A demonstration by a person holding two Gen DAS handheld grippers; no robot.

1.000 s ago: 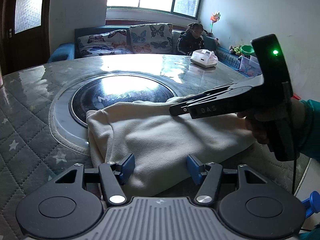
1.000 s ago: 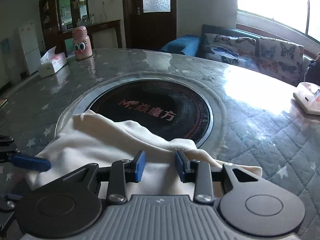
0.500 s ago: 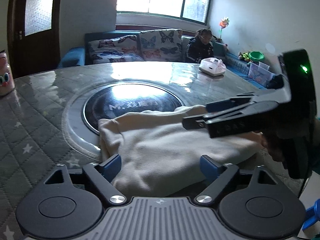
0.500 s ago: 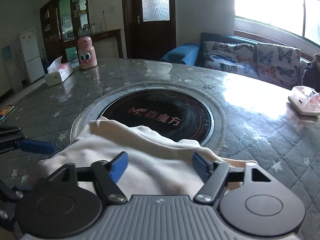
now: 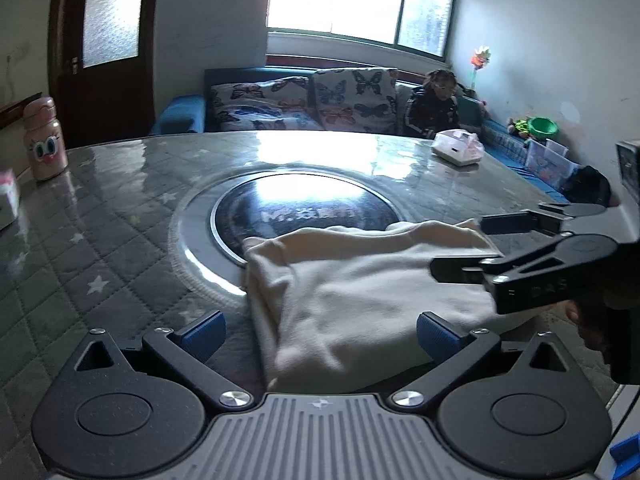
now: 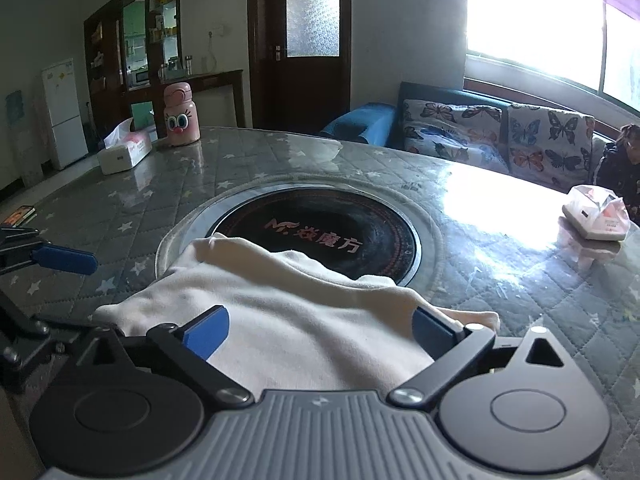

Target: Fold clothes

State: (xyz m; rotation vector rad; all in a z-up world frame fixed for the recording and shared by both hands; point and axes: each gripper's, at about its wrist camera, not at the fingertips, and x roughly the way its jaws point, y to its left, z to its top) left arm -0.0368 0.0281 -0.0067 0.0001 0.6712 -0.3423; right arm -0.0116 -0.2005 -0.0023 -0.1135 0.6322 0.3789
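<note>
A cream garment (image 5: 360, 292) lies folded on the quilted grey table (image 5: 100, 240), its far edge over the round dark hotplate (image 5: 304, 208). My left gripper (image 5: 320, 332) hovers at its near left edge, jaws opening wide, blue pads clear of the cloth. My right gripper (image 6: 320, 332) hangs over the garment (image 6: 288, 300) at its other end, jaws also opening, pads not pressing on it. In the left wrist view the right gripper (image 5: 460, 246) comes in from the right, a hand behind it. One blue finger (image 6: 64, 258) of the left gripper shows at the left edge.
A pink bottle (image 6: 182, 120) and a tissue box (image 6: 124, 150) stand at the table's far left. A tissue pack (image 6: 596, 216) lies far right. A phone (image 6: 18, 216) rests at the left edge. A person (image 5: 434, 108) sits on the sofa (image 5: 300, 104) behind.
Both grippers have opened wide and drawn back and slightly up from the garment. The cloth now lies free on the table, seen from a little farther off.
</note>
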